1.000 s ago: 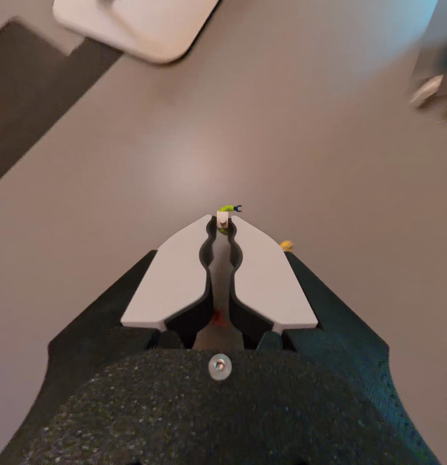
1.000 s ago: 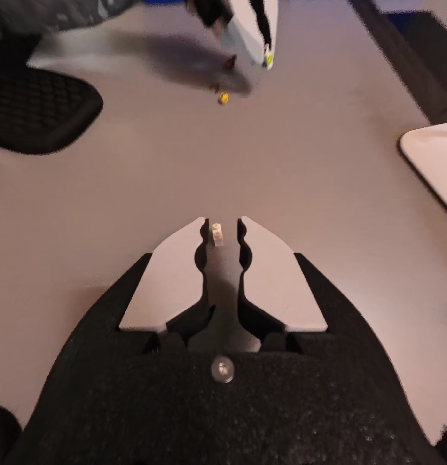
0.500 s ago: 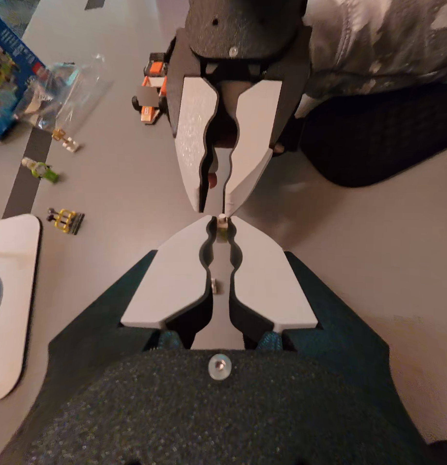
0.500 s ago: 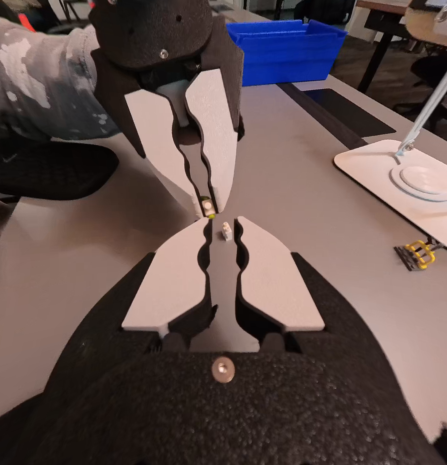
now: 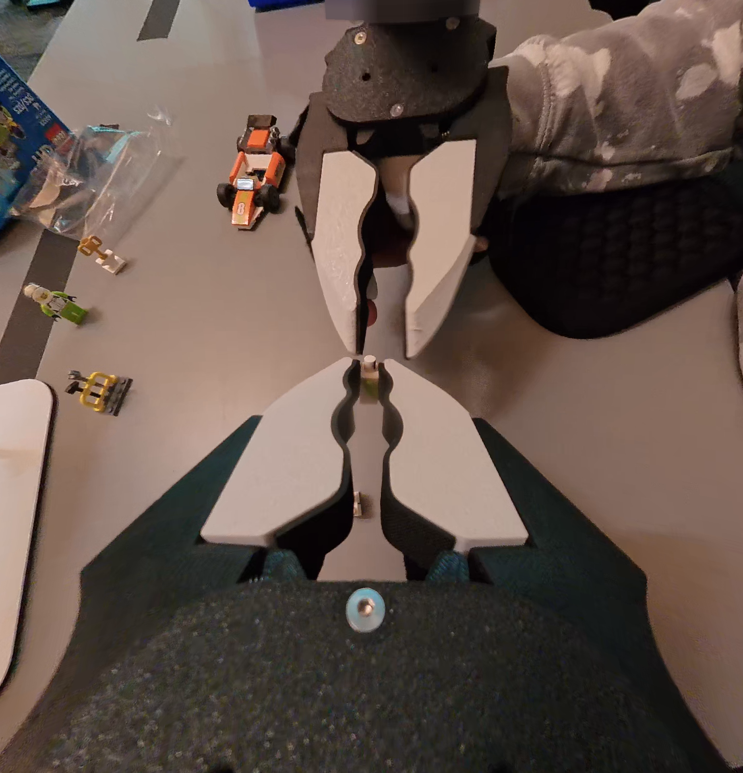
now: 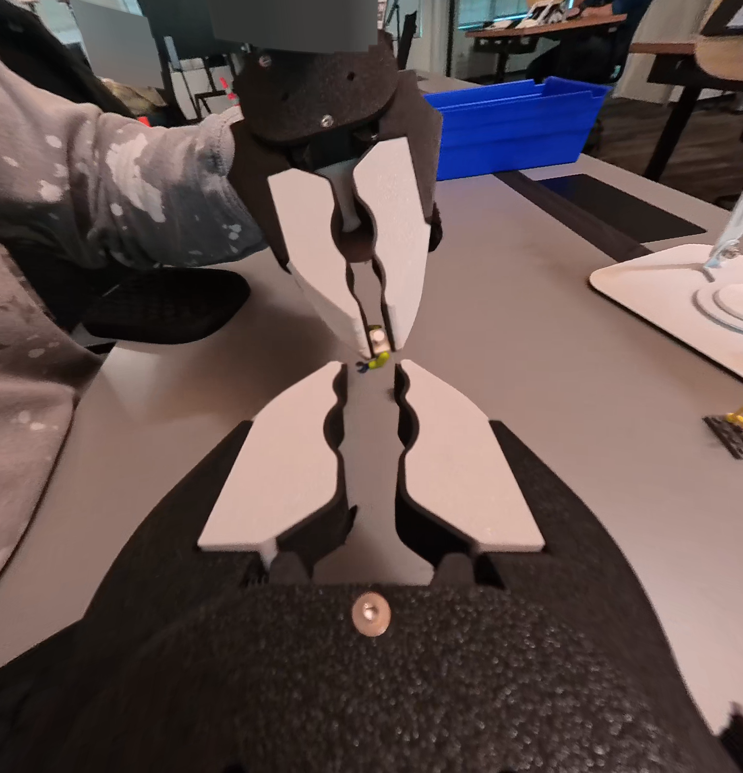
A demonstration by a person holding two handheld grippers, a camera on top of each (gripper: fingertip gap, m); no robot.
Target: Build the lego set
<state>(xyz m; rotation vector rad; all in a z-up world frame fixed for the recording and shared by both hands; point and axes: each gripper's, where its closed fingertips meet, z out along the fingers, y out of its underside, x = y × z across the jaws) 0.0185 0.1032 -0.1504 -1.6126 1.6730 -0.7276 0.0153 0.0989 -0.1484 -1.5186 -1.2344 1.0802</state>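
Left gripper [image 5: 368, 364] pinched on white minifigure piece [image 5: 369, 373] with lime arm [image 6: 377, 362]. Right gripper [image 6: 370, 368] spread, tips facing it, nearly touching. Blue bin [image 6: 512, 121] behind; contents hidden.

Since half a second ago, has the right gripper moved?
Yes. In the left wrist view, the right gripper has opened wider and backed slightly toward the orange race car.

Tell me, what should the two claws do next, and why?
Probably ease the right gripper forward and close on the lime arm: its fingers stand open and empty, while the left gripper pinches the white piece with that arm poking toward them.
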